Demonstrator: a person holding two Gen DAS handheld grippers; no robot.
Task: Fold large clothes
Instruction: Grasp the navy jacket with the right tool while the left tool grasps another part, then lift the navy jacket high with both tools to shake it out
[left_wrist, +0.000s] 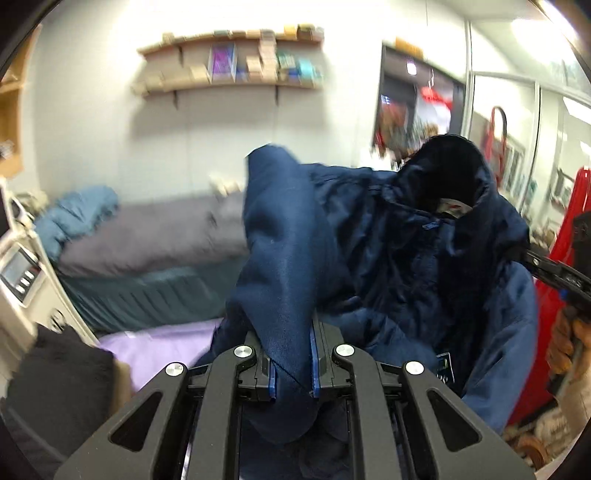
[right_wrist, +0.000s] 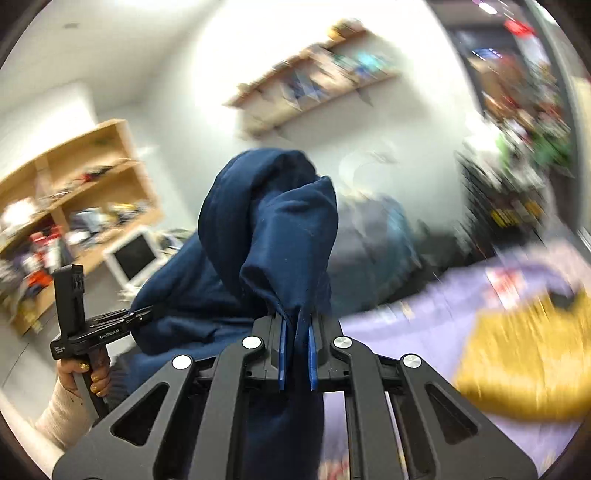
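Observation:
A large navy blue jacket (left_wrist: 388, 240) with a dark collar hangs in the air between both grippers. My left gripper (left_wrist: 291, 354) is shut on a fold of its smooth blue fabric. My right gripper (right_wrist: 295, 350) is shut on another bunched part of the jacket (right_wrist: 273, 221), which drapes over the fingers. The right gripper also shows at the right edge of the left wrist view (left_wrist: 554, 273). The left gripper shows at the left of the right wrist view (right_wrist: 96, 328), gripping the cloth. Both views are motion-blurred.
A bed with a lilac sheet (left_wrist: 159, 350) lies below, with grey and blue pillows (left_wrist: 147, 236) at its head. A yellow garment (right_wrist: 524, 362) lies on the sheet. Wall shelves (left_wrist: 229, 62), a wooden bookcase (right_wrist: 74, 206), and a red item (left_wrist: 569, 236) stand around.

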